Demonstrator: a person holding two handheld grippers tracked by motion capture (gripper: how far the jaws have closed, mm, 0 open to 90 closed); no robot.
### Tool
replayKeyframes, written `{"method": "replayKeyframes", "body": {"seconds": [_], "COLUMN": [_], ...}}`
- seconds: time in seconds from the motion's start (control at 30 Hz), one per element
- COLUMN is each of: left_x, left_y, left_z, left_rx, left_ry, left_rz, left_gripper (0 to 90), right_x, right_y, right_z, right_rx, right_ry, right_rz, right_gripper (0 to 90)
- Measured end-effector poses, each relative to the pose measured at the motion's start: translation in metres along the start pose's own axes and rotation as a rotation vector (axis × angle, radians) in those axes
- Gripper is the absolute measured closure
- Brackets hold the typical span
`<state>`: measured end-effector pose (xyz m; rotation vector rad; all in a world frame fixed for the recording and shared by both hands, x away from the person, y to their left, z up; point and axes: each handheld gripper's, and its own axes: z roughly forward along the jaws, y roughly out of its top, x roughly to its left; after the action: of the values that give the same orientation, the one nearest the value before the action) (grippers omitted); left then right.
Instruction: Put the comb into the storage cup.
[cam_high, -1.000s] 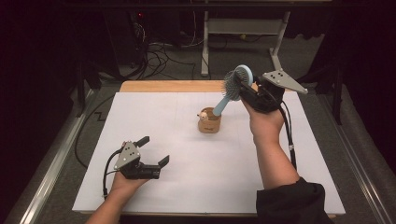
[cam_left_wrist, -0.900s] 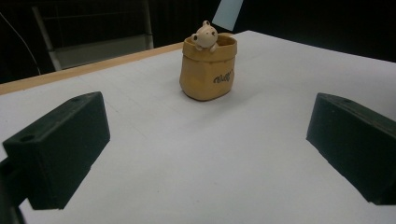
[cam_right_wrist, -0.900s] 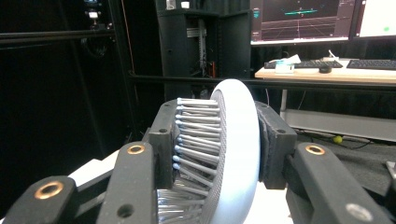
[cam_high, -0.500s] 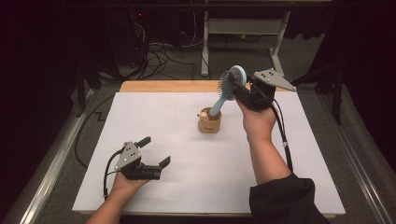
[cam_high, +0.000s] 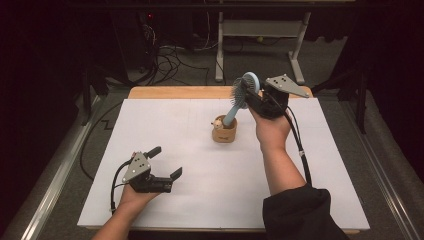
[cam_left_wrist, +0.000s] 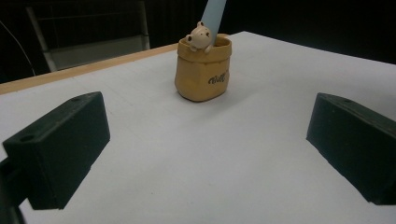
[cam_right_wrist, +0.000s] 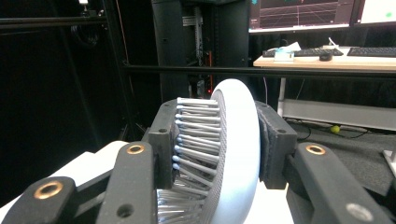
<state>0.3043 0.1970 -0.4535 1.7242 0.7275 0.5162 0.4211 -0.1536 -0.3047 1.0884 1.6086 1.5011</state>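
A light blue hairbrush (cam_high: 244, 89) leans with its handle end in a tan sack-shaped cup (cam_high: 224, 132) that has a small bear figure on its rim. My right gripper (cam_high: 256, 96) is shut on the brush head above and to the right of the cup. In the right gripper view its pads squeeze the bristle side and the back of the brush head (cam_right_wrist: 236, 154). My left gripper (cam_high: 165, 161) rests at the front left of the white table top, open and with nothing between its jaws. It points toward the cup (cam_left_wrist: 201, 77), where the brush handle (cam_left_wrist: 214, 16) rises out.
The white sheet (cam_high: 150, 125) covers the table, with a wooden strip (cam_high: 170, 92) along the far edge. Behind it are floor cables (cam_high: 165, 60) and a metal table frame (cam_high: 260, 30). A metal rail (cam_high: 55, 180) runs along the left side.
My right hand has shifted left and slightly down with the brush, which now stands steeper over the cup. The left gripper has stayed put.
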Motion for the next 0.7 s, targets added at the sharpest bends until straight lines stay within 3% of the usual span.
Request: {"method": "replayKeyframes", "body": {"seconds": [0.7], "left_x": [0.000], "left_y": [0.001], "left_z": [-0.001], "left_rx": [-0.003], "left_ry": [0.003], "left_rz": [0.004], "left_gripper": [0.0], "right_x": [0.006], "right_y": [-0.018], "right_z": [0.013], "right_rx": [0.030], "right_ry": [0.007], "right_rz": [0.004], "right_gripper": [58.6]}}
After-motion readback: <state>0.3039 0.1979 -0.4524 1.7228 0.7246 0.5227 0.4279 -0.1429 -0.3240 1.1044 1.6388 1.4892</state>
